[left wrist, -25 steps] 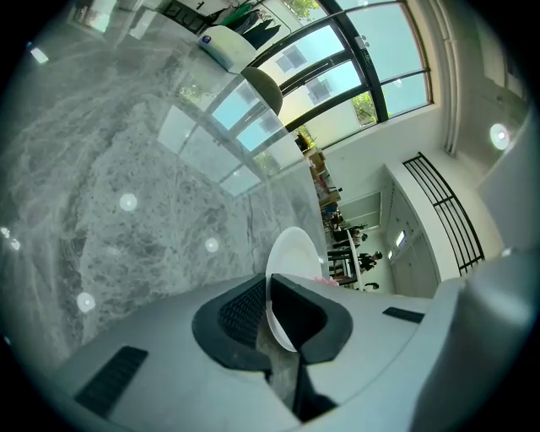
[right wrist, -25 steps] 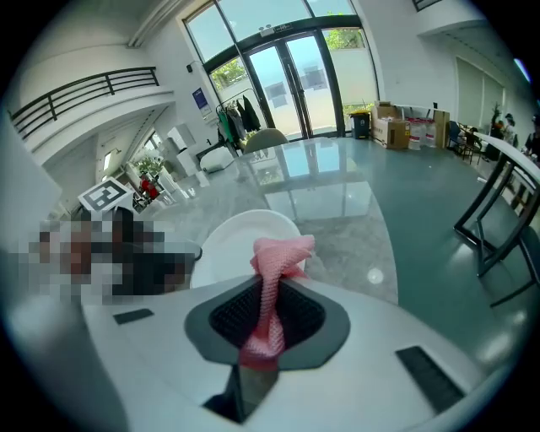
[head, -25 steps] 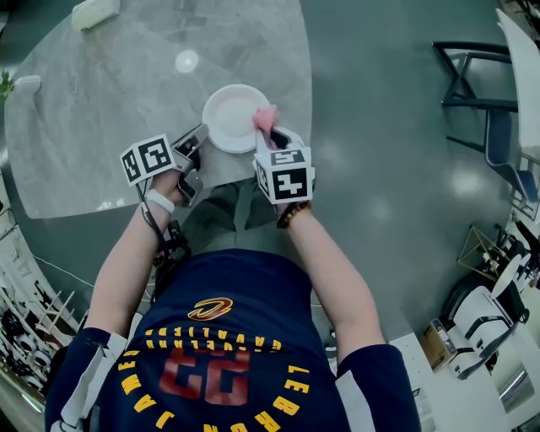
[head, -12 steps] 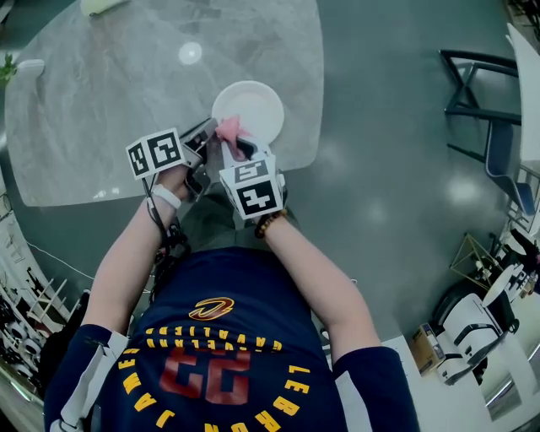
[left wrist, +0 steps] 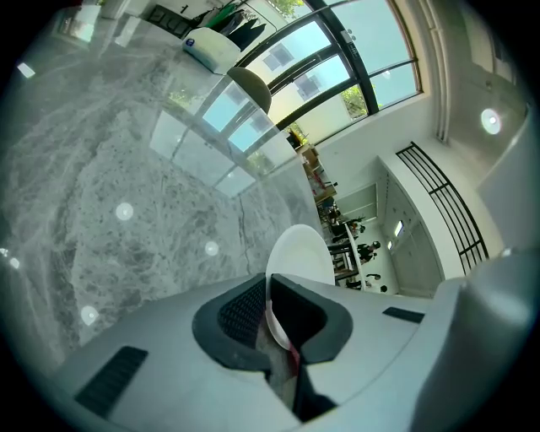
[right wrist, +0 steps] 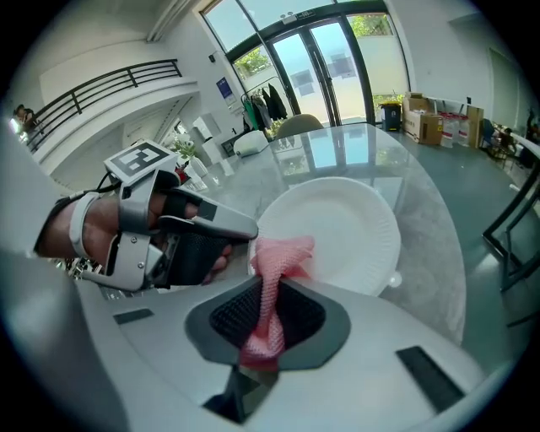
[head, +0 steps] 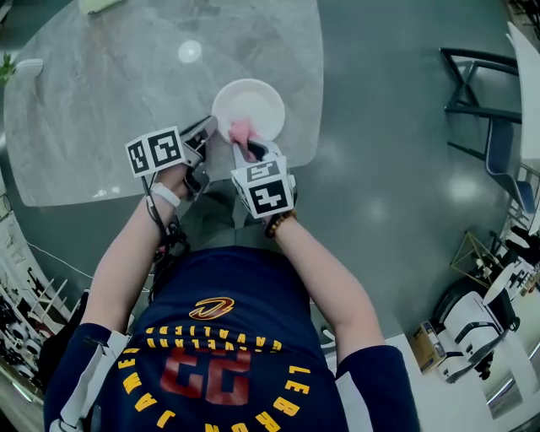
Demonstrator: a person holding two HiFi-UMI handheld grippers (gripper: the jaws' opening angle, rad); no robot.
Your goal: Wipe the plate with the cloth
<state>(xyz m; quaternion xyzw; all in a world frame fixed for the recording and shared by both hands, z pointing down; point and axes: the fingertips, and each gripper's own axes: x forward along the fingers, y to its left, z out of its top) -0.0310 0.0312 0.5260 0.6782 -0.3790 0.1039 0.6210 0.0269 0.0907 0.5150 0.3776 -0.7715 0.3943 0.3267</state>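
A white round plate (head: 250, 105) is held just above the near edge of the marble table; it also shows in the right gripper view as plate (right wrist: 346, 232). My left gripper (head: 207, 133) is shut on the plate's near-left rim, seen edge-on as plate (left wrist: 299, 253) between its jaws. My right gripper (head: 251, 145) is shut on a pink mesh cloth (head: 240, 130), and the cloth (right wrist: 274, 283) bunches out of the jaws and rests on the plate's near-left part.
The grey marble table (head: 110, 101) curves away to the left and far side; a pale object (head: 99, 4) lies at its far edge. Dark chairs (head: 477, 84) stand on the floor to the right. My legs are directly below the plate.
The right gripper with the cloth swept left across the plate's near side, then shifted slightly right again. The left gripper kept holding the plate rim.
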